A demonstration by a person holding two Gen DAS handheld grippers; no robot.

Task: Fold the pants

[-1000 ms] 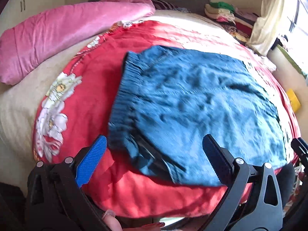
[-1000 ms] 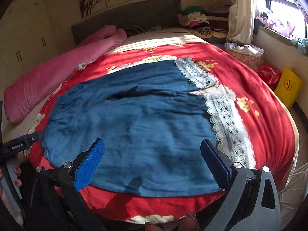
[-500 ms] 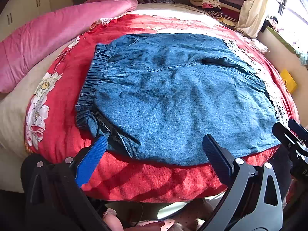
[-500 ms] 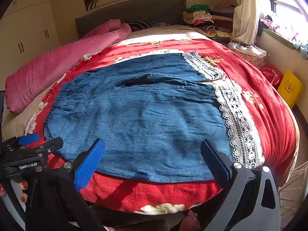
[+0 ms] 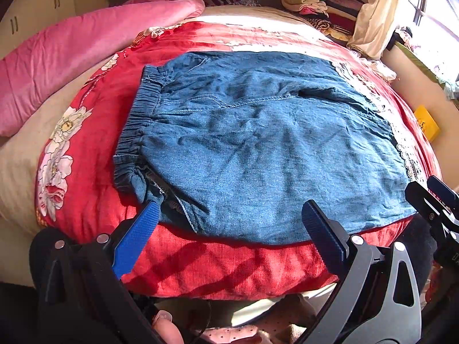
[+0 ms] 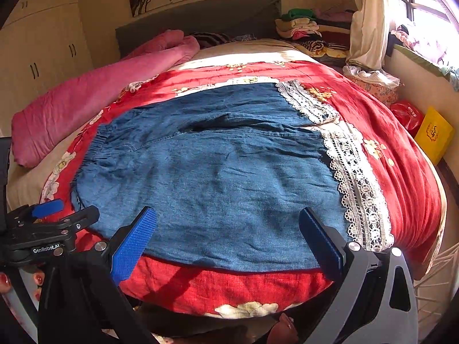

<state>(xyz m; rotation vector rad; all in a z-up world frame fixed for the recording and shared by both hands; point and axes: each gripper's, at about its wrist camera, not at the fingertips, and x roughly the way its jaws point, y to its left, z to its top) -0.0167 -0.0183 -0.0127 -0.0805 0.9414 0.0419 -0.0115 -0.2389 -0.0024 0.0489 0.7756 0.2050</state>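
Observation:
Blue denim pants (image 5: 258,143) lie spread flat on a red floral bedspread (image 5: 229,266), elastic waistband (image 5: 137,120) at the left, white lace hems (image 6: 355,183) at the right. The two legs lie side by side, near leg toward me. My left gripper (image 5: 229,223) is open and empty, just off the pants' near edge by the waistband corner. My right gripper (image 6: 226,229) is open and empty at the near edge toward the lace hem. Each gripper shows in the other's view: the right (image 5: 436,200), the left (image 6: 48,220).
A rolled pink quilt (image 6: 94,97) lies along the bed's left side. Folded clothes (image 6: 309,28) are stacked at the back right by a curtain (image 6: 370,17). A yellow box (image 6: 433,134) and a red bag (image 6: 407,114) sit on the floor at the right.
Both grippers have pulled back toward the bed's near edge, so more of the pants shows. The pants lie still. Both stay open.

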